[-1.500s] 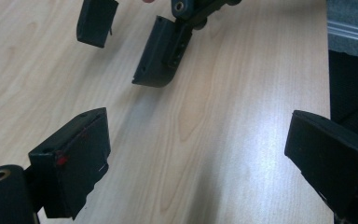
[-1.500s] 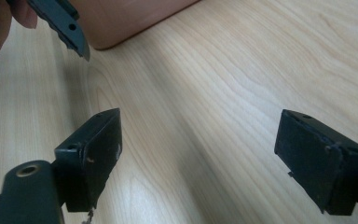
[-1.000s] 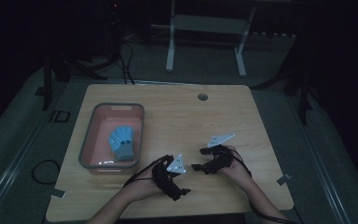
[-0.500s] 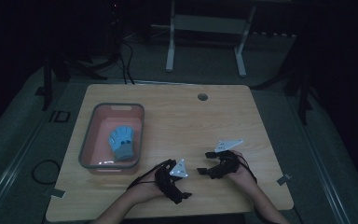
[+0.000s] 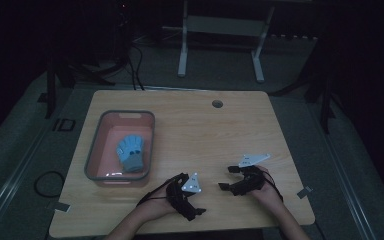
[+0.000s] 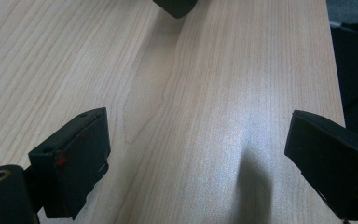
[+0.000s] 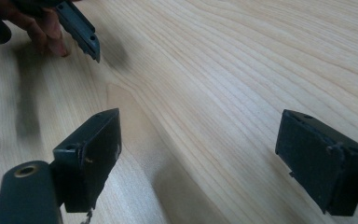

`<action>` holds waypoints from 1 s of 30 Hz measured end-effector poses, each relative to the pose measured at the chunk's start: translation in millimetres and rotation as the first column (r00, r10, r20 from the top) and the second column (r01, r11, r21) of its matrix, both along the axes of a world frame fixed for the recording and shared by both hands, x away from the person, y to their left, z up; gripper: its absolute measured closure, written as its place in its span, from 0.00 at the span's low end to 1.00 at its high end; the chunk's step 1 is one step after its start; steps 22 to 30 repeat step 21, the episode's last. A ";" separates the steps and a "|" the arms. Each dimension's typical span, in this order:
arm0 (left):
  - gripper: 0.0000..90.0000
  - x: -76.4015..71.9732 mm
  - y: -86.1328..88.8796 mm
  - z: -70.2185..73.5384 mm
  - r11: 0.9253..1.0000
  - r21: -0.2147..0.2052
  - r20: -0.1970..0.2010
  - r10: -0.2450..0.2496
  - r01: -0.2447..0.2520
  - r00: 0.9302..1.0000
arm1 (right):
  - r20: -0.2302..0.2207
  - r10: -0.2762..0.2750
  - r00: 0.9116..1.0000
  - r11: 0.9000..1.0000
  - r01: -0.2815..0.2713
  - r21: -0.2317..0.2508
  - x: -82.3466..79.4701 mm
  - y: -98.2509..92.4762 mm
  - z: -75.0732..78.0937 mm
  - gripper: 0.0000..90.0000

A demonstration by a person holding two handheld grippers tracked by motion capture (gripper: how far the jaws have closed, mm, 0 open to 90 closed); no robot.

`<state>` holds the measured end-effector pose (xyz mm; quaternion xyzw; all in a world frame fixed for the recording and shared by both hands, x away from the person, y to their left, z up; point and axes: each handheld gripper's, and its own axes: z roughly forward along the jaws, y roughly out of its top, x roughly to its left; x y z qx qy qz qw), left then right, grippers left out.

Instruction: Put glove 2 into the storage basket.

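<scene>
Right now I've got both grippers parked low over the bare wood at the near edge of the table [image 5: 190,125], left gripper [image 5: 196,206] and right gripper [image 5: 226,177] both spread wide with nothing between the jaws, so I'd call this the resting spot with no grab started. The blue glove [image 5: 131,153] lies inside the pink tub [image 5: 92,159], just ahead and to the left of my left gripper, so the next move probably means lifting that one over the tub wall and dropping in from above. Nothing else is nearby besides the cable hole [image 5: 217,104] far ahead, and the rim is the only thing in the way.
</scene>
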<state>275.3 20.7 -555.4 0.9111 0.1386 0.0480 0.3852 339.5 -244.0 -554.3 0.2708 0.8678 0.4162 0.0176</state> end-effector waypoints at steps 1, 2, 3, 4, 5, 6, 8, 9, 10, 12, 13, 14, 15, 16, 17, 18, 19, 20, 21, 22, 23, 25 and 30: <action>0.08 -0.4 -0.1 -0.3 1.000 -0.002 0.002 0.001 -0.001 1.000 | 0.001 0.000 1.000 1.000 0.000 -0.001 -0.2 -0.6 0.3 0.16; 0.08 -0.8 -0.1 -0.4 1.000 -0.002 0.007 0.002 -0.002 1.000 | 0.004 -0.003 1.000 1.000 0.003 -0.002 -0.5 -1.1 0.5 0.16; 0.08 -0.8 0.2 -0.3 1.000 -0.001 0.012 0.002 -0.002 1.000 | 0.006 -0.005 1.000 1.000 0.005 -0.001 -0.7 -1.6 0.5 0.16; 0.08 -0.8 0.4 -0.2 1.000 -0.002 0.014 0.005 -0.005 1.000 | 0.007 -0.006 1.000 1.000 0.006 0.001 -0.7 -2.2 0.2 0.16; 0.08 -0.9 0.8 -0.1 1.000 -0.004 0.016 0.007 -0.006 1.000 | 0.009 -0.008 1.000 1.000 0.008 0.000 -0.6 -2.5 -0.3 0.16; 0.08 -0.8 1.3 -0.1 1.000 -0.009 0.015 0.011 -0.011 1.000 | 0.012 -0.010 1.000 1.000 0.010 -0.003 -0.5 -2.9 -0.6 0.16; 0.08 -0.8 2.0 -0.2 1.000 -0.012 0.016 0.016 -0.016 1.000 | 0.015 -0.015 1.000 1.000 0.015 -0.005 -0.6 -3.3 -1.2 0.16; 0.08 -1.0 2.4 -0.2 1.000 -0.018 0.016 0.019 -0.019 1.000 | 0.020 -0.017 1.000 1.000 0.018 -0.008 -0.6 -3.4 -1.3 0.16; 0.08 -1.3 2.7 -0.2 1.000 -0.023 0.015 0.019 -0.019 1.000 | 0.024 -0.019 1.000 1.000 0.019 -0.007 -0.8 -3.4 -1.4 0.16; 0.08 -1.9 3.0 -0.1 0.999 -0.025 0.019 0.023 -0.023 1.000 | 0.026 -0.020 0.999 1.000 0.020 -0.006 -0.8 -3.4 -1.6 0.16; 0.08 -2.2 3.2 -0.2 0.999 -0.028 0.019 0.024 -0.023 1.000 | 0.026 -0.020 0.999 1.000 0.020 -0.003 -0.7 -3.5 -1.8 0.16; 0.08 -2.2 3.2 -0.3 0.999 -0.029 0.018 0.024 -0.023 1.000 | 0.029 -0.021 0.999 1.000 0.021 -0.005 -0.6 -3.6 -2.2 0.16; 0.08 -2.1 3.2 -0.4 0.999 -0.027 0.017 0.026 -0.025 1.000 | 0.028 -0.022 0.999 1.000 0.022 -0.007 -0.5 -3.6 -2.4 0.16; 0.08 -2.1 3.2 -0.5 0.999 -0.028 0.020 0.026 -0.025 0.999 | 0.030 -0.023 0.999 1.000 0.023 -0.007 -0.4 -3.9 -2.7 0.16; 0.08 -2.1 3.2 -0.5 0.999 -0.028 0.020 0.026 -0.025 0.999 | 0.030 -0.023 0.999 1.000 0.023 -0.007 -0.4 -3.9 -2.7 0.16; 0.08 -2.0 3.4 -0.6 0.999 -0.028 0.019 0.026 -0.025 0.999 | 0.028 -0.023 0.999 1.000 0.024 -0.005 -0.7 -4.3 -2.7 0.16; 0.08 -2.2 3.5 -0.6 0.999 -0.032 0.018 0.025 -0.024 1.000 | 0.028 -0.024 0.999 1.000 0.024 -0.004 -0.6 -4.5 -2.9 0.16; 0.08 -2.3 3.5 -0.4 0.999 -0.034 0.017 0.025 -0.025 1.000 | 0.026 -0.025 0.999 1.000 0.025 0.000 -0.5 -4.7 -2.9 0.16; 0.08 -2.3 3.5 -0.4 0.999 -0.034 0.017 0.025 -0.025 1.000 | 0.027 -0.025 0.999 1.000 0.025 0.001 -0.4 -4.7 -2.9 0.16; 0.08 -2.3 3.5 -0.4 0.999 -0.034 0.017 0.025 -0.025 1.000 | 0.027 -0.025 0.999 1.000 0.025 0.001 -0.4 -4.7 -2.9 0.16; 0.08 -2.3 3.5 -0.4 0.999 -0.034 0.017 0.025 -0.025 1.000 | 0.027 -0.025 0.999 1.000 0.025 0.001 -0.4 -4.7 -2.9 0.16; 0.08 -2.3 3.5 -0.4 0.999 -0.034 0.017 0.025 -0.025 1.000 | 0.027 -0.025 0.999 1.000 0.025 0.001 -0.4 -4.7 -2.9 0.16; 0.08 -2.3 3.5 -0.4 0.999 -0.034 0.017 0.025 -0.025 1.000 | 0.027 -0.025 0.999 1.000 0.025 0.001 -0.4 -4.7 -2.9 0.16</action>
